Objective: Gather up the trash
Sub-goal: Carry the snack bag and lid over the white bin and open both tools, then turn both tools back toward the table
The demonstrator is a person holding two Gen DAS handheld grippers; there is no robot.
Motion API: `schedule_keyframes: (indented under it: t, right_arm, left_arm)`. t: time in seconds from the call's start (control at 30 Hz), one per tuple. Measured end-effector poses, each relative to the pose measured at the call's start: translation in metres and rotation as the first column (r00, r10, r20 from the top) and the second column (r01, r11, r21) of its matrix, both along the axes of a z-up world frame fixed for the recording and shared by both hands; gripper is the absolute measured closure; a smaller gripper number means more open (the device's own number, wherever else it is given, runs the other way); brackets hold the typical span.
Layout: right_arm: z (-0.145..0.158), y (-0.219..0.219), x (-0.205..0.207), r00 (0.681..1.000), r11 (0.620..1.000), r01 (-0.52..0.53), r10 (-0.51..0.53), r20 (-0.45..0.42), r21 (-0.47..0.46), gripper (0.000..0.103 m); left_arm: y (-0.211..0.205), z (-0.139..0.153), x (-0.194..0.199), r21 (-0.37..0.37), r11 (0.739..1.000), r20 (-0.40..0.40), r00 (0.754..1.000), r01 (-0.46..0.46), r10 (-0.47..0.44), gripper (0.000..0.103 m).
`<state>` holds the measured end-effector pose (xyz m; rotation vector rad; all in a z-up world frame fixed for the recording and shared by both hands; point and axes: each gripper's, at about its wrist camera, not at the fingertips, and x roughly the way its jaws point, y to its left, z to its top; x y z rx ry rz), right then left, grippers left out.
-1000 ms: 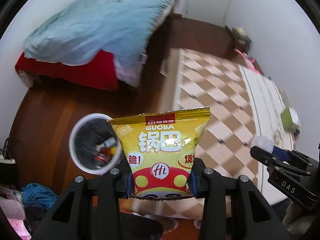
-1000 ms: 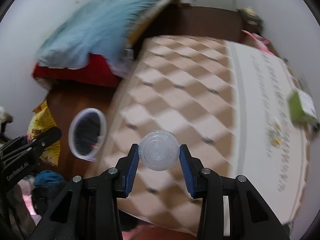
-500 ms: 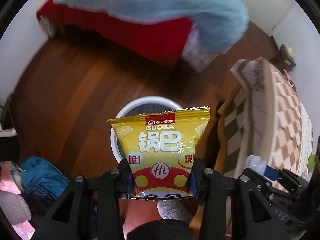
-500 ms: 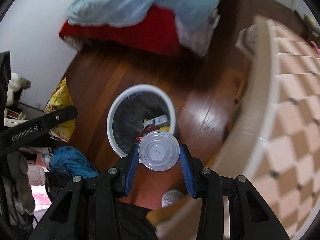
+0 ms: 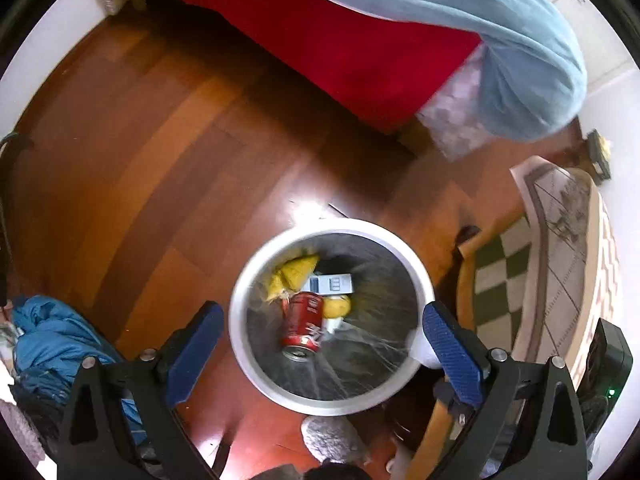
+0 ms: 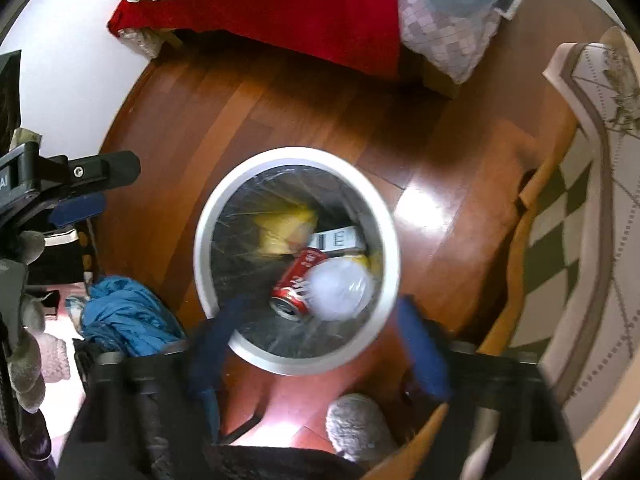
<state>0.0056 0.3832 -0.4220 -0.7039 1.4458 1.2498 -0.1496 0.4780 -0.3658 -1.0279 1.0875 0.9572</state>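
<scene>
Both tools have released their loads since the earlier frames. Left tool [image 5: 320,328] stands spread and empty above the round white-rimmed waste bin [image 5: 256,264] on the wooden floor [image 5: 160,140]. Right tool [image 6: 316,344] is likewise spread; the clear plastic lid [image 6: 340,290], blurred, sits inside the bin beside a red drink can [image 6: 294,280] and the yellow snack bag [image 6: 284,228].

Left gripper [image 5: 320,344] and right gripper [image 6: 316,344] jaws spread wide, empty.
</scene>
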Motion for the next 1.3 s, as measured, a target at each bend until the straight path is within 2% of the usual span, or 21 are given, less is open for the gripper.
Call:
schedule_keyframes:
  t: [0.1,0.23,0.43,0.6,0.87,1.3]
  right_arm:
    - [-0.003,-0.002,-0.006,1.000,1.000,-0.011,0.011,0.025,-0.006,0.002]
    - [0.003,-0.012,-0.008,0.998,1.000,-0.009,0.010,0.056,-0.006,0.001]
    - [0.025,-0.035,-0.012,0.988,1.000,-0.024,0.023,0.151,0.007,0.001]
    - [0.055,-0.064,-0.015,0.979,0.999,-0.017,0.009,0.203,0.041,0.001]
    - [0.107,-0.109,-0.022,0.977,0.993,-0.010,-0.016,0.212,0.120,0.001]
    - [0.219,-0.198,-0.029,0.979,0.948,-0.019,-0.047,0.198,0.318,0.001]
  left_arm:
    - [-0.012,0.003,-0.010,0.062,0.998,-0.063,0.998,-0.007,0.011,0.002]
    - [-0.039,0.008,-0.024,0.163,0.987,-0.148,0.988,-0.012,0.037,0.002]
    - [-0.080,0.021,-0.038,0.217,0.976,-0.187,0.981,-0.008,0.050,0.002]
    - [-0.109,0.042,-0.038,0.252,0.968,-0.184,0.982,-0.003,0.051,0.002]
    - [-0.156,0.088,-0.047,0.316,0.949,-0.171,0.984,0.014,0.042,0.002]
    - [-0.242,0.182,-0.055,0.450,0.892,-0.124,0.992,0.036,0.023,0.002]
